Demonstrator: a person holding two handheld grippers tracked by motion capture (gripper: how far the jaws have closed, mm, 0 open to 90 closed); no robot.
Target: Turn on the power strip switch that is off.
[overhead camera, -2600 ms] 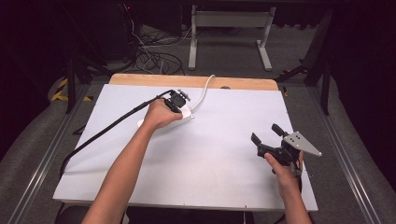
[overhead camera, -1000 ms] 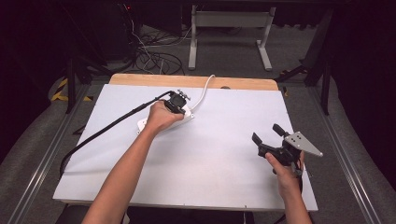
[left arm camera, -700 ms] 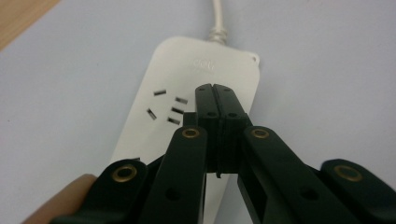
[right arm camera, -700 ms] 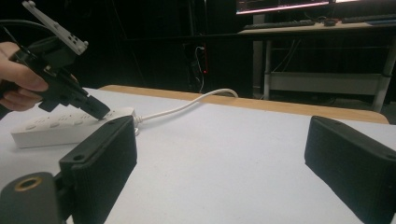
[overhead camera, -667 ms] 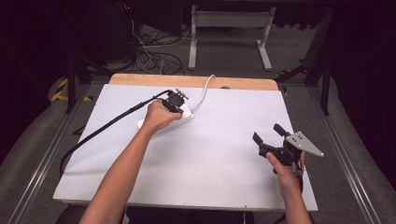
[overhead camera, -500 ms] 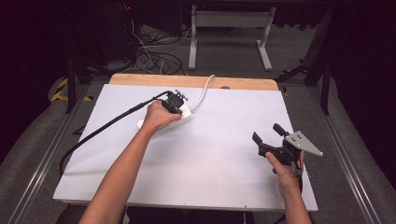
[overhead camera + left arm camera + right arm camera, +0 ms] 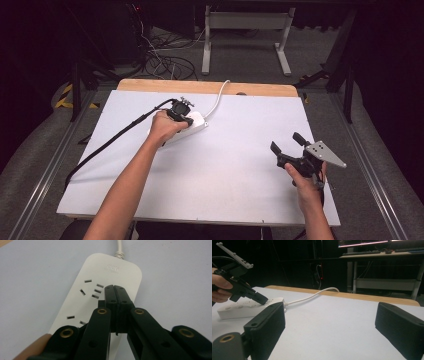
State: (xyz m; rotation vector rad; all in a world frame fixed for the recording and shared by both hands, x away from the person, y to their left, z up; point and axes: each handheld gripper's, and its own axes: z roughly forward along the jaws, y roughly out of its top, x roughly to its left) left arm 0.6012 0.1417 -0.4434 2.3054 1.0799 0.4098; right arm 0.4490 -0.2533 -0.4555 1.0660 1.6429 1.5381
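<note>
A white power strip [image 7: 198, 121] lies on the white table at the back left, and its white cord [image 7: 218, 96] runs off over the far edge. My left gripper [image 7: 189, 120] is shut with its jaws pressed together and nothing between them. In the left gripper view its tip [image 7: 115, 288] rests on the power strip [image 7: 95, 272] beside a group of socket slots. My right gripper [image 7: 286, 142] is held above the table's right side, open and empty. The right gripper view looks between the wide-apart jaws [image 7: 332, 322] at the strip [image 7: 242, 309], the cord [image 7: 312, 296] and the left gripper [image 7: 260, 299].
The white tabletop [image 7: 225, 165] has a wooden strip [image 7: 200, 86] along its far edge. A thick black cable [image 7: 110, 145] trails from the left gripper off the table's left side. Beyond the table stand a grey table frame [image 7: 245, 22] and tangled floor cables [image 7: 160, 62].
</note>
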